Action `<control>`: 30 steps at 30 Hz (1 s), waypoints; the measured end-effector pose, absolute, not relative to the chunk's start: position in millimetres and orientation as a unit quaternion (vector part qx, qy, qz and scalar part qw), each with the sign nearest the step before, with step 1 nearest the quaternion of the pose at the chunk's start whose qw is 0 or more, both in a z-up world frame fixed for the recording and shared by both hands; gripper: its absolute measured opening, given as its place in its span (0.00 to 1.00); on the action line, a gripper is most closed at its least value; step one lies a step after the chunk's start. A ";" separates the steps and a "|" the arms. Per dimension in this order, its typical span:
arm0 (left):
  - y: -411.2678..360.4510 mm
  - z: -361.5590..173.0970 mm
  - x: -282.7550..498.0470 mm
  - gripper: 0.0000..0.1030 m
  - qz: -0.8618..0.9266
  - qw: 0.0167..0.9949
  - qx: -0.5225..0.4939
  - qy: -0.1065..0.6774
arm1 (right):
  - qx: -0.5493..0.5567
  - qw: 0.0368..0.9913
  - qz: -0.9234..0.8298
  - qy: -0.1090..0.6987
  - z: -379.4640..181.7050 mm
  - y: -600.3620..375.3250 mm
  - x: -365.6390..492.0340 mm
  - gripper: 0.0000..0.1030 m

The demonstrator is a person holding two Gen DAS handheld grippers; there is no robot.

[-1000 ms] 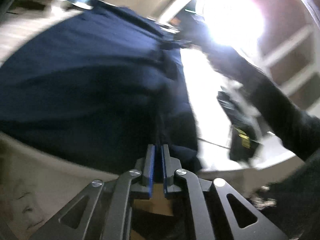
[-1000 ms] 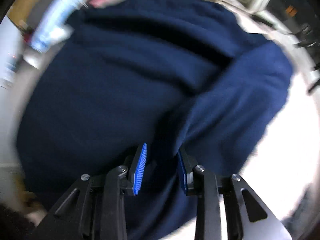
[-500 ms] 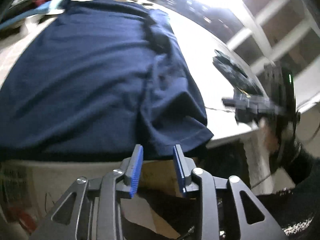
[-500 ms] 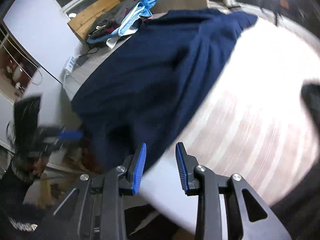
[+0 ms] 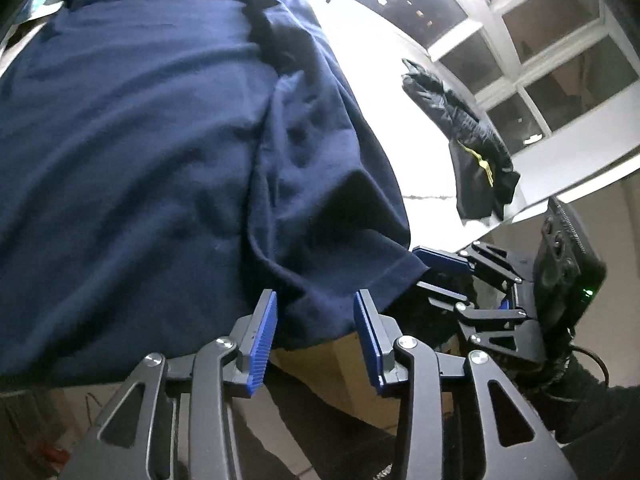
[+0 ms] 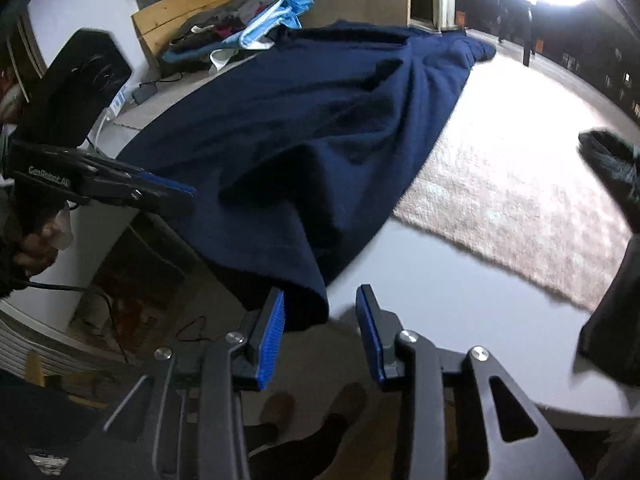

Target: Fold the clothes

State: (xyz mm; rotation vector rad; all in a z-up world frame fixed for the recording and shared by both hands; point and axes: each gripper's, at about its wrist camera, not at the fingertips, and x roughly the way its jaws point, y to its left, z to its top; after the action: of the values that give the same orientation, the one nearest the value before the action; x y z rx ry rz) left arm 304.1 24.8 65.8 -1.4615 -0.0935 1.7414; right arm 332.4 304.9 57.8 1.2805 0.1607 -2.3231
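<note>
Big navy-blue cotton T-shirt (image 5: 132,152) spread mostly flat across the white tabletop (image 5: 384,92), long axis running from the near edge away toward the far side. Hem end nearest, hanging a little over the front edge; far end pointing at the back of the room. One side folded in over the body, making a long ridge running the same way as the shirt. Right-hand sleeve corner (image 5: 384,276) draped off the near edge.

Left tongs (image 5: 316,320) at that near edge, jaws opening, blue ribbed pads apart with a fold of navy fabric sitting between them, not pinched as far as visible. Right tongs (image 6: 320,320) just beside the drooping sleeve corner (image 6: 308,300), jaws opening too, cloth tip close against the left pad, not squeezed, bare tabletop (image 6: 460,292) behind the gap.

Each tool visible in the other's camera, right one (image 5: 444,264) low beside the sleeve, left one (image 6: 168,192) at the shirt's other near side.

Small dark crumpled garment (image 5: 476,152) off to the right, well apart. Heap of mixed clothes with a light-blue piece (image 6: 276,20) past the shirt's far end.
</note>
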 end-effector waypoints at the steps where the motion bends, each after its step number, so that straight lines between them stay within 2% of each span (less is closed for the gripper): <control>1: 27.3 65.7 305.3 0.33 0.695 0.423 -0.580 -0.032 | 0.466 0.238 -0.850 0.064 57.0 301.7 332.2 0.33; 2: 29.9 65.7 306.1 0.22 0.697 0.424 -0.578 -0.024 | 0.464 0.236 -0.851 0.070 56.2 298.5 332.0 0.30; 3: 31.9 65.3 306.7 0.12 0.696 0.426 -0.578 -0.018 | 0.465 0.239 -0.850 0.070 55.8 296.7 332.1 0.13; 4: 33.2 64.6 306.8 0.02 0.691 0.428 -0.582 -0.015 | 0.467 0.240 -0.848 0.068 55.8 296.6 332.3 0.07; 8: 29.6 77.6 311.1 0.02 0.683 0.451 -0.574 -0.028 | 0.458 0.203 -0.863 0.072 70.3 299.6 341.9 0.05; 13: 10.6 111.1 327.7 0.02 0.680 0.494 -0.539 -0.054 | 0.423 0.176 -0.887 0.053 120.0 310.3 377.3 0.03; 16: 4.1 103.2 336.0 0.02 0.687 0.495 -0.531 -0.032 | 0.428 0.175 -0.885 0.046 117.6 305.1 387.7 0.03; 19: 7.0 69.0 330.5 0.02 0.682 0.466 -0.564 -0.004 | 0.478 0.160 -0.861 0.067 76.6 290.4 375.7 0.03; 22: 8.3 67.2 331.9 0.02 0.691 0.465 -0.553 0.008 | 0.528 0.146 -0.832 0.088 50.9 285.1 364.5 0.03; 27: 2.4 93.5 343.2 0.02 0.709 0.483 -0.513 0.001 | 0.511 0.179 -0.840 0.040 106.9 307.4 351.1 0.06; 29: 2.1 95.9 347.6 0.02 0.717 0.478 -0.508 -0.002 | 0.491 0.180 -0.852 0.023 138.9 315.4 324.6 0.15; 30: 3.3 94.9 349.1 0.02 0.718 0.476 -0.507 -0.002 | 0.480 0.179 -0.859 0.019 153.6 316.7 304.8 0.27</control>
State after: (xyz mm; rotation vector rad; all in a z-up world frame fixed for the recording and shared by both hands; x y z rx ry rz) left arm 349.1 3.3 94.9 -1.2400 -0.0051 1.7559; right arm 304.8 316.7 153.6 1.3566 0.0545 -2.4282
